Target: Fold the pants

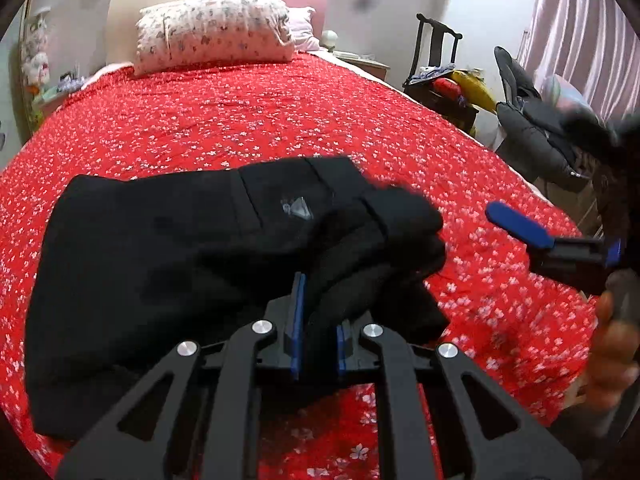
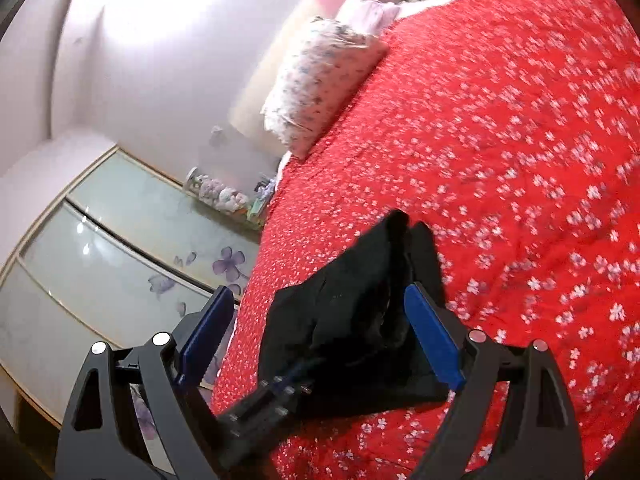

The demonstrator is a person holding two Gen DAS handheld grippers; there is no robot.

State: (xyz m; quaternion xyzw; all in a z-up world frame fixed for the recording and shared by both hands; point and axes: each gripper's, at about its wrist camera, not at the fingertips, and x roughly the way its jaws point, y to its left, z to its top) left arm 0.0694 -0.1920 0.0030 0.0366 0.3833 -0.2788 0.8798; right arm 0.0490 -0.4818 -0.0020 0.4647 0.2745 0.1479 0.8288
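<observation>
Black pants [image 1: 160,260] lie partly folded on the red flowered bedspread [image 1: 240,120]. My left gripper [image 1: 319,322] is shut on a bunched edge of the pants, and the cloth is lifted and drawn over the rest of the pile. In the right wrist view the pants [image 2: 344,304] sit near the bed's left edge, with the left gripper's black body [image 2: 264,404] reaching in from below. My right gripper [image 2: 320,332] stands open just short of the pants with nothing between its pads. One of its blue fingers [image 1: 516,224] shows at the right of the left wrist view, held by a hand [image 1: 612,352].
A flowered pillow [image 1: 212,28] and a pink one lie at the head of the bed. A dark chair [image 1: 436,68] piled with clothes and a grey jacket [image 1: 532,120] stand to the bed's right. A glass-fronted wardrobe [image 2: 100,248] runs along its left.
</observation>
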